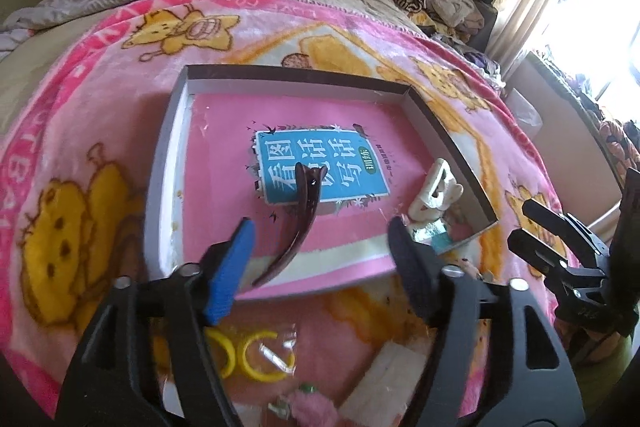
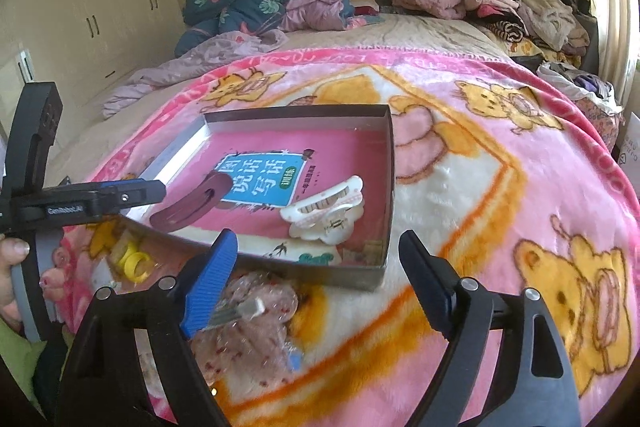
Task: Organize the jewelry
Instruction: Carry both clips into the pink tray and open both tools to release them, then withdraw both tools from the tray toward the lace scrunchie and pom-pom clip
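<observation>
both grippers spread open above a pink cartoon blanket [image 2: 500, 187], holding nothing.

left gripper [image 1: 320, 239] hangs over the near edge of a shallow grey box [image 1: 440, 131], its blue-padded fingers [image 1: 232, 267] either side of a dark brown hair clip [image 1: 300, 219] without touching it. the clip lies inside the box across a pink book [image 1: 224, 187]; a white claw clip [image 1: 434, 195] sits at 3 o'clock from it, near the right wall. yellow rings [image 1: 260, 351] in clear wrap lie on the blanket at 6 o'clock, outside the box. right gripper [image 2: 316, 287] hovers just outside the box's near corner, above a clear packet [image 2: 256, 339].
</observation>
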Demonstrator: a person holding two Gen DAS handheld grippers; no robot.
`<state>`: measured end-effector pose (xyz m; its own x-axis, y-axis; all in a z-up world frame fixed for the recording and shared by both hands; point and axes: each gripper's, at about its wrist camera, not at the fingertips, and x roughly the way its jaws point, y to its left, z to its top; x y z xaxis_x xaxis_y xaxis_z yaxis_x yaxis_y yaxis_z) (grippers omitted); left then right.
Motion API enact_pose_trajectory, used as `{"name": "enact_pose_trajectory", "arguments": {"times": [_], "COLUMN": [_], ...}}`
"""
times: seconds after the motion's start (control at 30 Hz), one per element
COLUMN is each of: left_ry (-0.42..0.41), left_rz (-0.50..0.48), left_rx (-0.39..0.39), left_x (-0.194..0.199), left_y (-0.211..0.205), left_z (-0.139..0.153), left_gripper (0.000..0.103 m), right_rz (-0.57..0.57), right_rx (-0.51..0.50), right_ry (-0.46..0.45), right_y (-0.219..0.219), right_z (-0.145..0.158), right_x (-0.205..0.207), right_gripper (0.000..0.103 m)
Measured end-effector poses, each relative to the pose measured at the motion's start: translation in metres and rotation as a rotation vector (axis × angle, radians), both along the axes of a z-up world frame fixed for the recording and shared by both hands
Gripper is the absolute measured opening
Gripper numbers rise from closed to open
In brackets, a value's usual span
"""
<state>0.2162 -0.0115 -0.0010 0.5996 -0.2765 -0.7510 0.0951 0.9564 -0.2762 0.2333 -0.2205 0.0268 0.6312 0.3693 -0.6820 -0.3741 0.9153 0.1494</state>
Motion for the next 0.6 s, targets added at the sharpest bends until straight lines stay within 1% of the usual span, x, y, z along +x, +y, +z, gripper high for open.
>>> {"name": "enact_pose_trajectory", "arguments": {"times": [0.07,0.23,0.33,0.6], "left_ry": [-0.010,-0.040,-0.054,-0.080], "left_rz": [0.013,0.041,0.055,0.085], "left_rx": [0.001,0.009,0.006,-0.002], "left_x": [-0.008,-0.026,-0.037,-0.062], "left_y": [0.004,0.012,0.017,0.028], "left_z": [0.004,0.013,0.019,0.029], "left_gripper": [0.078,0.090,0.093,0.093], "right_rz": [0.003,0.013,0.022,0.048], "right_rx": [0.000,-0.005,-0.008,-0.021], "right_ry": [-0.003,-0.004,-0.004,-0.013], "right_y": [0.001,0.002,0.003,0.010], "right_z": [0.002,0.004,0.005,0.010], "right_x": [-0.005,-0.019,-0.027,-0.050], "right_gripper": [0.083,0.084,0.084,0.084]}}
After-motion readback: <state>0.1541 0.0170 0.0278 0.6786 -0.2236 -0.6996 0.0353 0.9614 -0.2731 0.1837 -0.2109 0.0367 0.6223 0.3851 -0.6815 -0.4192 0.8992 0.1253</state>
